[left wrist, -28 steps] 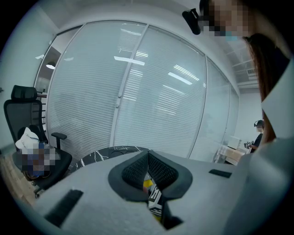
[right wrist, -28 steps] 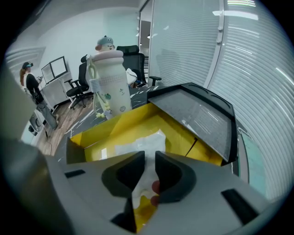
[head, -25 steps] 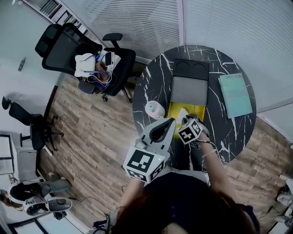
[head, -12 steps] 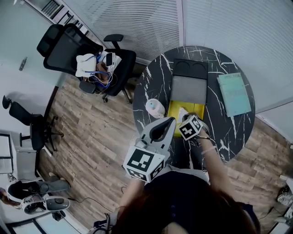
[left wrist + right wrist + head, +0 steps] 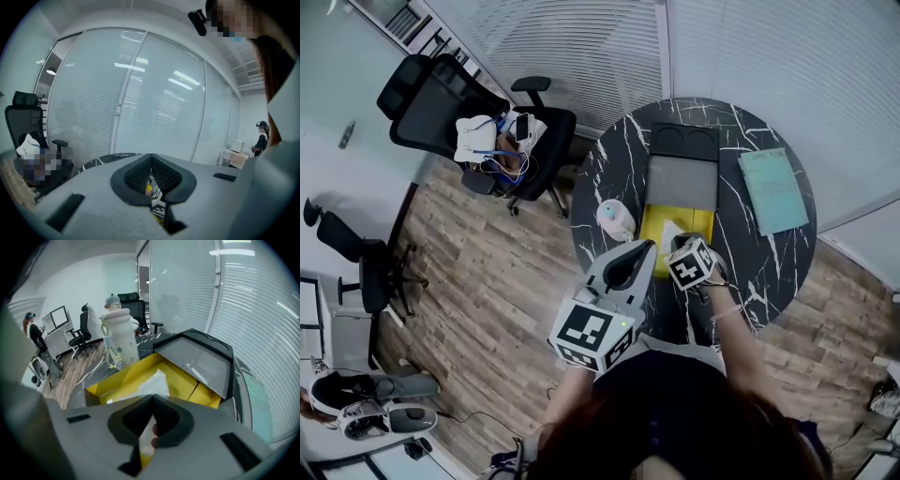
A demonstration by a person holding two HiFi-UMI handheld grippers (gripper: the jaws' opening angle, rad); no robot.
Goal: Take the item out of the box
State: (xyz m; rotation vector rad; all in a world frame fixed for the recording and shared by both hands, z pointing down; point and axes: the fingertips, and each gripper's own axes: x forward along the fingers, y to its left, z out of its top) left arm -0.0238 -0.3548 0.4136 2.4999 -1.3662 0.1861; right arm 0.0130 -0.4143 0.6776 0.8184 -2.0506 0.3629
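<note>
An open yellow box (image 5: 654, 228) lies on the round black marble table (image 5: 750, 267), its grey lid (image 5: 682, 183) folded back on the far side. A clear, whitish plastic bag (image 5: 151, 378) lies inside the box (image 5: 187, 383). My right gripper (image 5: 153, 395) is shut on the near end of that bag; in the head view this gripper (image 5: 675, 242) sits at the box's near end. The left gripper (image 5: 645, 246) hovers over the table's near edge, left of the box. Its jaws (image 5: 151, 154) are shut with nothing between them.
A white bottle-shaped figurine (image 5: 616, 220) stands just left of the box, tall in the right gripper view (image 5: 119, 341). A teal booklet (image 5: 773, 192) lies at the table's right. An office chair (image 5: 478, 103) with clutter stands on the wooden floor to the left.
Almost nothing differs. The right gripper stays shut at the box's near end, the left one holds still, and the head view has drifted slightly.
</note>
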